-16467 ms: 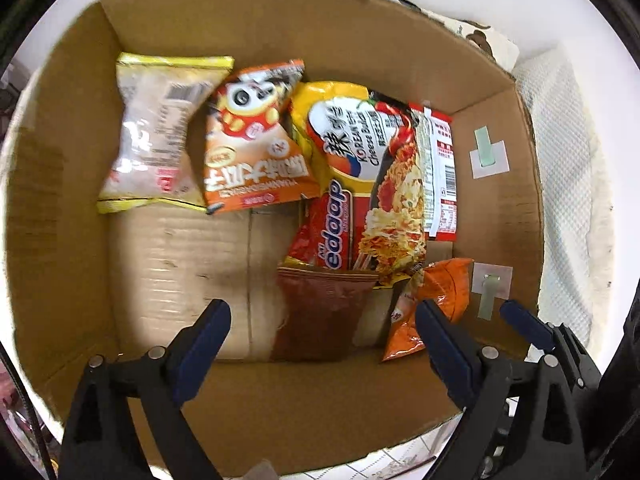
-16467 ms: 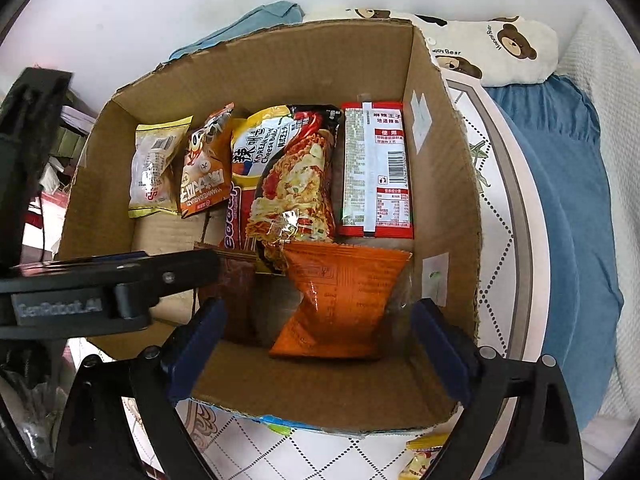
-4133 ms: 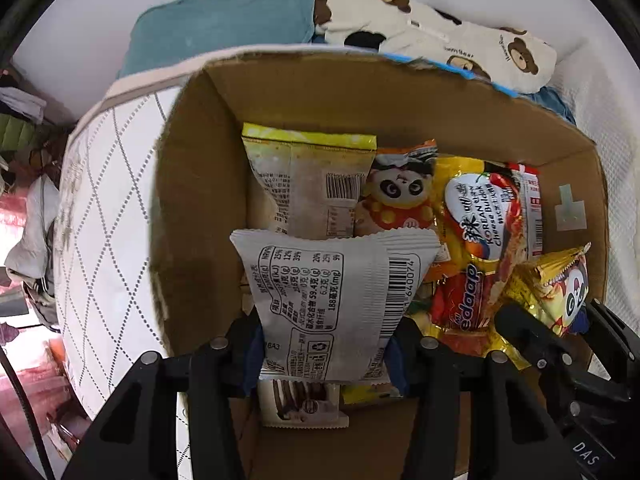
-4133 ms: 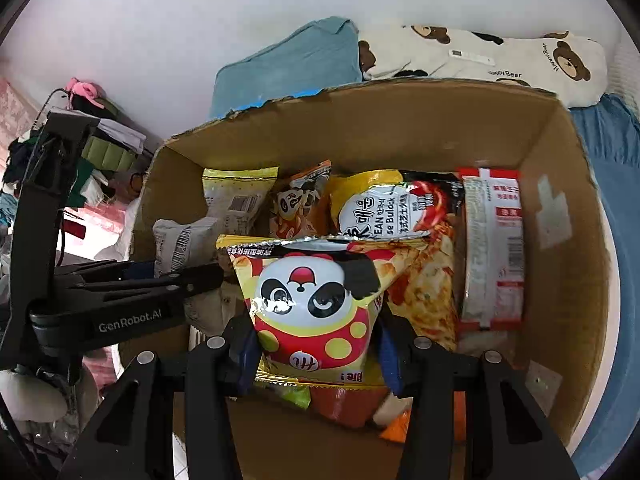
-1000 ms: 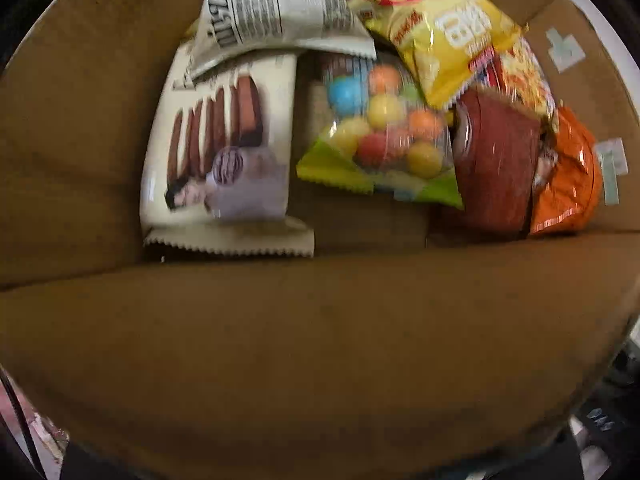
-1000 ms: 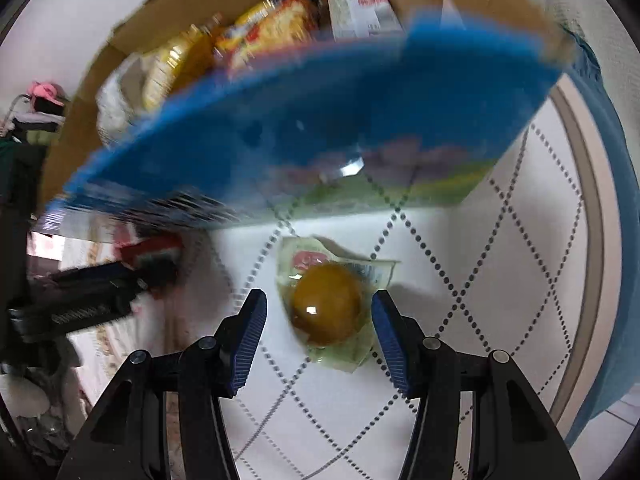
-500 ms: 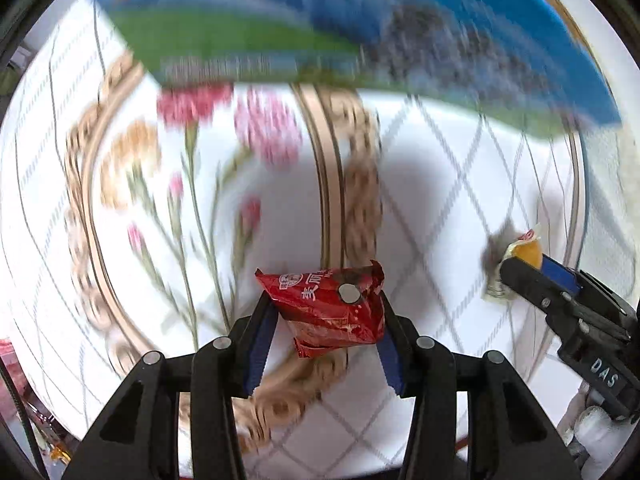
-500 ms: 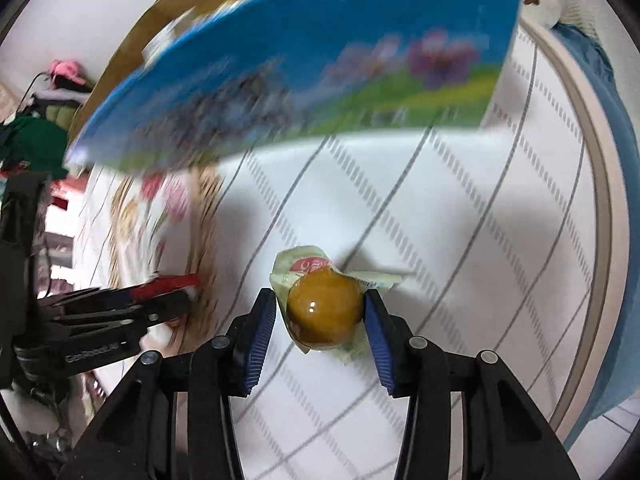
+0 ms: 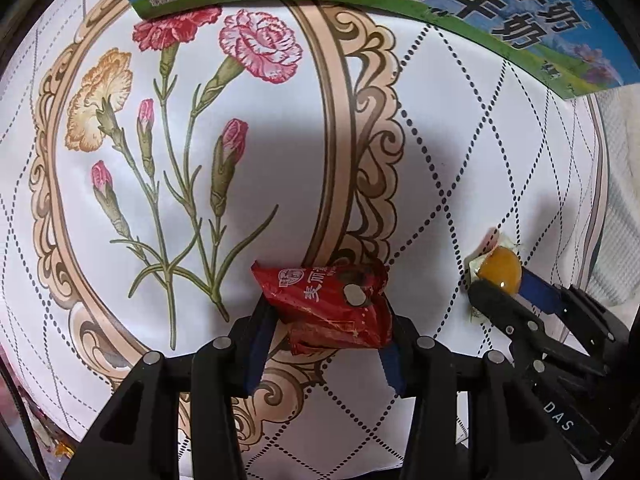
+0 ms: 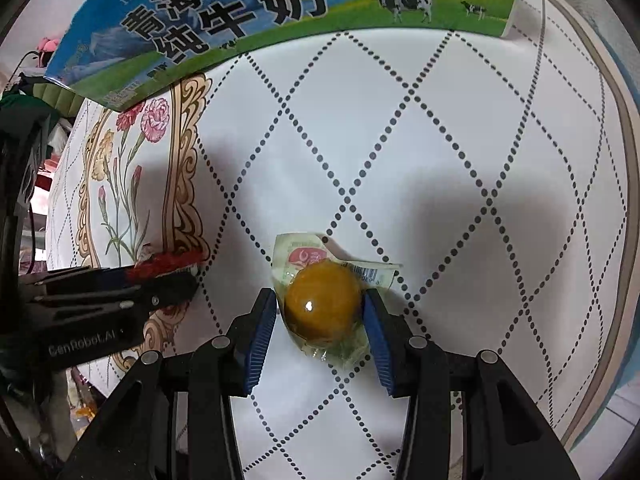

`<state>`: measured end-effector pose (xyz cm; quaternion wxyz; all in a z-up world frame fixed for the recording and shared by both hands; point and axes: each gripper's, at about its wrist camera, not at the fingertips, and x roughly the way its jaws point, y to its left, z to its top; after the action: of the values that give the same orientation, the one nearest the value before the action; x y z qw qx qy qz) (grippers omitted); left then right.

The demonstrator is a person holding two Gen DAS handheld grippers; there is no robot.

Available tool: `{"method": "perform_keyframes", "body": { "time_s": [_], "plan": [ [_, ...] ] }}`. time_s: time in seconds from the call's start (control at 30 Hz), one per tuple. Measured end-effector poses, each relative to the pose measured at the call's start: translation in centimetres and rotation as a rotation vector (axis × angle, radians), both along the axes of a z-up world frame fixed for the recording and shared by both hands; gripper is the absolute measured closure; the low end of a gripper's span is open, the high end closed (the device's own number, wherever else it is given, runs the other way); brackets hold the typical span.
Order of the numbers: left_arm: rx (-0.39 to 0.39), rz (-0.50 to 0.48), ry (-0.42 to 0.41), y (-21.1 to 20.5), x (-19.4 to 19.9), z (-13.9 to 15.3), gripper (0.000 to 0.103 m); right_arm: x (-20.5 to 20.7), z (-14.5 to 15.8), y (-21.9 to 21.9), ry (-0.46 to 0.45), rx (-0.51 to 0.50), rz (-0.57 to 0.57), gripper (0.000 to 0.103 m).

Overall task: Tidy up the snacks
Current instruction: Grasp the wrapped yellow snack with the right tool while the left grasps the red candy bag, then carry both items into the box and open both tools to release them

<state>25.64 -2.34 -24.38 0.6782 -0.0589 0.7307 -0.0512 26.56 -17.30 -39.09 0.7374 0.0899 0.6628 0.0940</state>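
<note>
Two grippers, each closed around one snack on the quilted bed cover.
Left gripper (image 9: 326,328) pinches a crumpled red packet (image 9: 328,306) lying over the cover's (image 10: 440,160) tan scroll border; right gripper (image 10: 320,324) has its blue pads against a clear-wrapped yellow round snack (image 10: 324,300). Beyond both stands the blue-and-green milk carton box (image 10: 240,12).

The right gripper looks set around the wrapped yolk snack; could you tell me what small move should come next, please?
Probably lift it. The right gripper has its blue pads against the orange ball of the wrapped yolk snack, which rests on the quilted cover; the milk carton box stands just beyond.
</note>
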Motion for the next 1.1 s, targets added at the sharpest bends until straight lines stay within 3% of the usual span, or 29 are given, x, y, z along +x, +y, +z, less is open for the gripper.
{"method": "perform_keyframes", "body": {
  "time_s": [0.3, 0.33, 0.57, 0.73, 0.9, 1.0, 1.1],
  "plan": [
    [-0.060, -0.019, -0.068, -5.0, -1.4, 6.4, 0.061, -1.1, 4.5, -1.2, -0.084, 0.059, -0.007, 0.059],
    [-0.080, -0.019, -0.087, -5.5, -1.2, 7.6, 0.061, -0.9, 5.3, -1.4, -0.098, 0.072, -0.013, 0.063],
    [-0.195, -0.031, -0.237, -8.7, 2.8, 16.2, 0.061, 1.8, 10.9, -2.8, -0.203, 0.144, -0.042, 0.063],
    [-0.220, -0.052, -0.325, -9.3, 7.9, 20.9, 0.061, 5.0, 15.5, -4.8, -0.298, 0.179, -0.074, 0.063],
    [-0.191, -0.098, -0.336, -9.0, 15.9, 21.5, 0.061, 10.6, 19.6, -7.5, -0.398, 0.127, -0.100, 0.063],
    [-0.172, -0.118, -0.287, -8.1, 19.2, 19.7, 0.061, 13.6, 19.8, -9.0, -0.397, 0.097, -0.114, 0.063],
    [-0.184, -0.142, -0.199, -8.6, 21.5, 17.2, 0.060, 16.1, 18.8, -10.2, -0.339, 0.076, -0.117, 0.063]
  ]
}}
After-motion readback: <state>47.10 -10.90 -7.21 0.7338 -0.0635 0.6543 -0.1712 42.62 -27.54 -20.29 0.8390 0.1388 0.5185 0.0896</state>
